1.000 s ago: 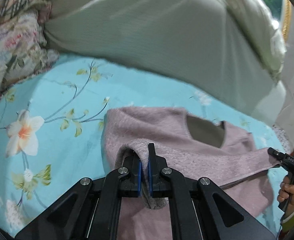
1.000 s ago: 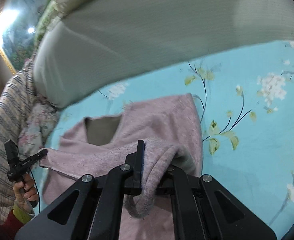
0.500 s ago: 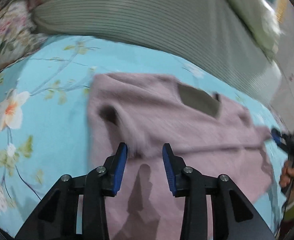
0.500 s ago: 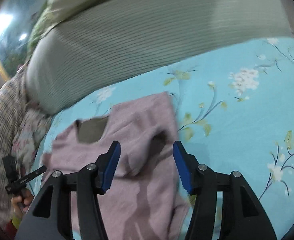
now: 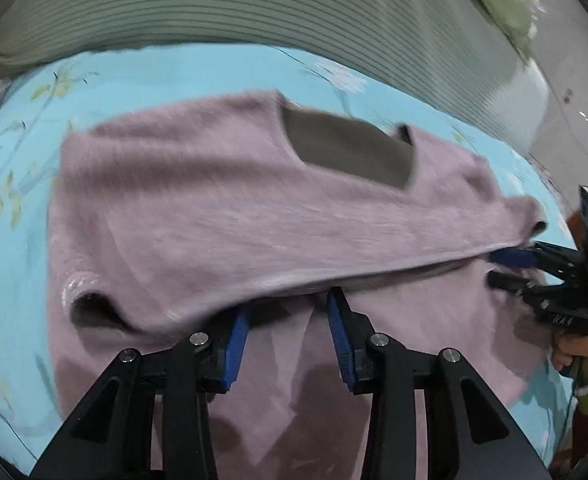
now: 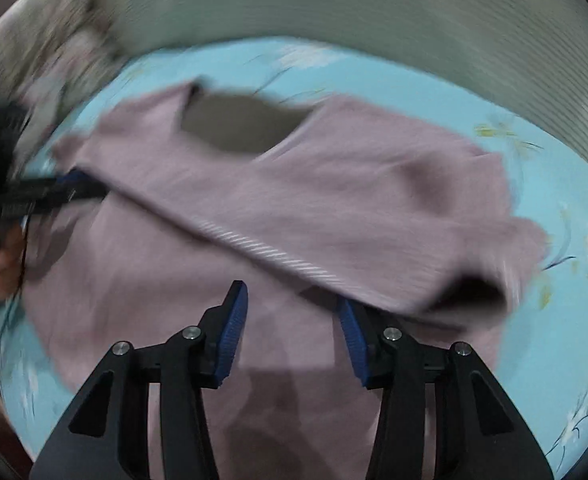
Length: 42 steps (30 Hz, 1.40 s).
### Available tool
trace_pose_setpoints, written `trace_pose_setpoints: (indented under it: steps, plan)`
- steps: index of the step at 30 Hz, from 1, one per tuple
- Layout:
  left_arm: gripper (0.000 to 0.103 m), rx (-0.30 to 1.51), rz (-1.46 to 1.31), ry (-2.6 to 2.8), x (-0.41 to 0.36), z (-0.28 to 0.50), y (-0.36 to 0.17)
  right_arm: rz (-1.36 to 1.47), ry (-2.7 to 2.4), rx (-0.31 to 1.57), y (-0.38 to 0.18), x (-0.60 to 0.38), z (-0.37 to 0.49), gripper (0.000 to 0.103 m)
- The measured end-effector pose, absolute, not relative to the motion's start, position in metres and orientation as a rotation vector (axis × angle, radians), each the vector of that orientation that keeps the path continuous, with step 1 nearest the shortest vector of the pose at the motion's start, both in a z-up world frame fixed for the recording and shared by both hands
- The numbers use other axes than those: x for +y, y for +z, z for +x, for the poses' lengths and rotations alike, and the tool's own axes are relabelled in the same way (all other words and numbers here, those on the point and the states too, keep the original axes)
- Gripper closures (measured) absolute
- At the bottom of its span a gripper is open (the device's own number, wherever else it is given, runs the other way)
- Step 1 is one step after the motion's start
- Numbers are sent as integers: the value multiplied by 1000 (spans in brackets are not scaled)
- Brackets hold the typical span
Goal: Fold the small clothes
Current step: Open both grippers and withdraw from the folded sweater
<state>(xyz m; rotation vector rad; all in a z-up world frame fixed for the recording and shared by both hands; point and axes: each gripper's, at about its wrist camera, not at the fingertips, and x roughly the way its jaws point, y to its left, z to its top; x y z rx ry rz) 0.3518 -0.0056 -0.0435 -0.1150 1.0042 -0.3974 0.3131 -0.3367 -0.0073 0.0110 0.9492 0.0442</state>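
A small mauve knitted sweater (image 5: 222, 200) lies on the turquoise floral bedsheet (image 5: 22, 240), its sleeves folded across the body and the grey neck opening (image 5: 346, 148) at the far side. My left gripper (image 5: 288, 312) is open and empty, its blue pads just above the lower body, near the folded sleeve's edge. My right gripper (image 6: 290, 304) is open and empty over the same garment (image 6: 334, 200); that view is blurred by motion. The right gripper also shows at the sweater's right edge in the left wrist view (image 5: 506, 268), and the left gripper at the left edge in the right wrist view (image 6: 86, 190).
A large grey-green ribbed cushion (image 5: 254, 4) runs along the far side of the bed. A patterned fabric (image 6: 54, 40) lies at the far left in the right wrist view. The floor (image 5: 574, 100) shows past the bed's right edge.
Both grippers were shut on folded sleeves a second ago. They have opened, let the sleeves drop onto the sweater's body, and moved lower and closer over the garment.
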Motion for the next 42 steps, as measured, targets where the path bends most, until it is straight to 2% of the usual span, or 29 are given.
trace_pose_setpoints:
  steps: [7,11,17,30,38,42]
  plan:
    - [63,933,-158,-196,34,398,-22,204,-162,825,16,-397,316,56]
    - [57,897,-277,-109,72,398,-12,293,-192,783,24,-405,293,55]
    - [54,881,-369,-126,94,339,-6,338,-102,767,25,-368,245,55]
    - [49,943,-500,-242,63,186,-31,435,-9,793,-2,-308,155,54]
    - [47,991,-533,-236,67,156,-45,364,-48,836,-3,-299,132,54]
    - [44,995,-553,-232,69,153,-48,310,-82,831,3,-294,122,49]
